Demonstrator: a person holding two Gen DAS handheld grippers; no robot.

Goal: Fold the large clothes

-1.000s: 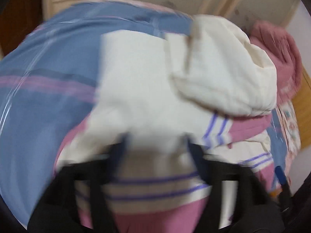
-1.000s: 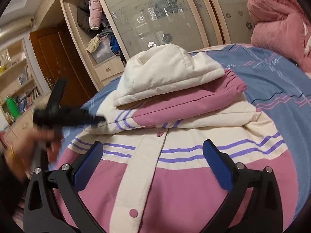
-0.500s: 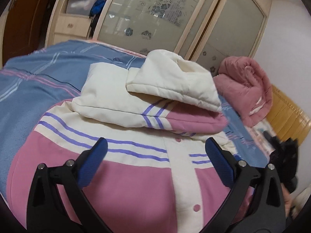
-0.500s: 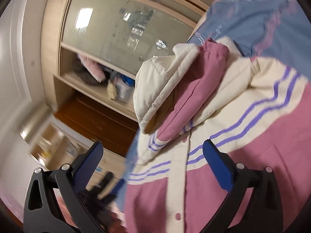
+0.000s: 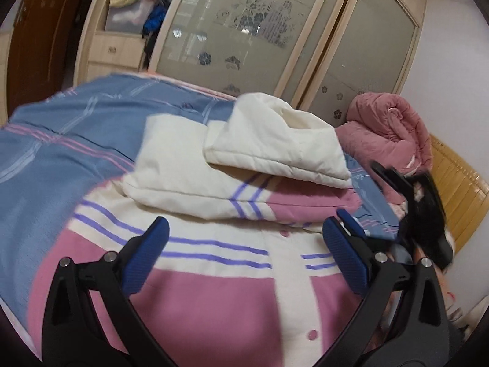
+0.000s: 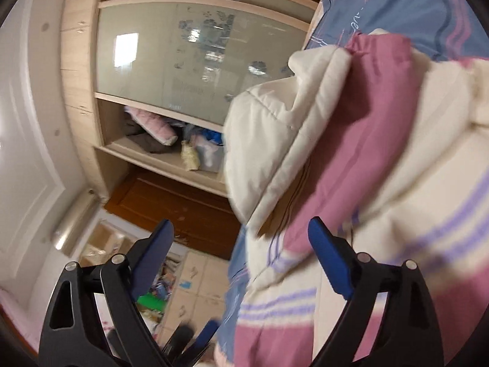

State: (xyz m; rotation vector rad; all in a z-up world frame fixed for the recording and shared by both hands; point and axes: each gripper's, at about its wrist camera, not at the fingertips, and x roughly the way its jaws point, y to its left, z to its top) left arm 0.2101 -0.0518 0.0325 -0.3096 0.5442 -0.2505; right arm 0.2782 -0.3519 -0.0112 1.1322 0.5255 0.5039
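We locate the jacket (image 5: 214,275) flat on the blue bedspread (image 5: 61,159), sleeves and cream hood (image 5: 275,140) already folded onto the chest. Its long axis runs 6 to 12 o'clock in the left wrist view. Our left gripper (image 5: 244,250) hovers over the body panel, fingers spread wide, nothing between them. Our right gripper (image 6: 241,250) is rolled sideways, its jaws closing on nothing; the jacket lies at 3 o'clock of it.

A pale wooden wardrobe with frosted, flower-etched sliding glass doors (image 5: 244,30) fills the far wall. Its open shelf (image 5: 134,9) holds bundled clothes above drawers (image 5: 113,50). A dark brown wooden door (image 5: 39,39) stands beside it; the white wall (image 5: 452,46) is bare.
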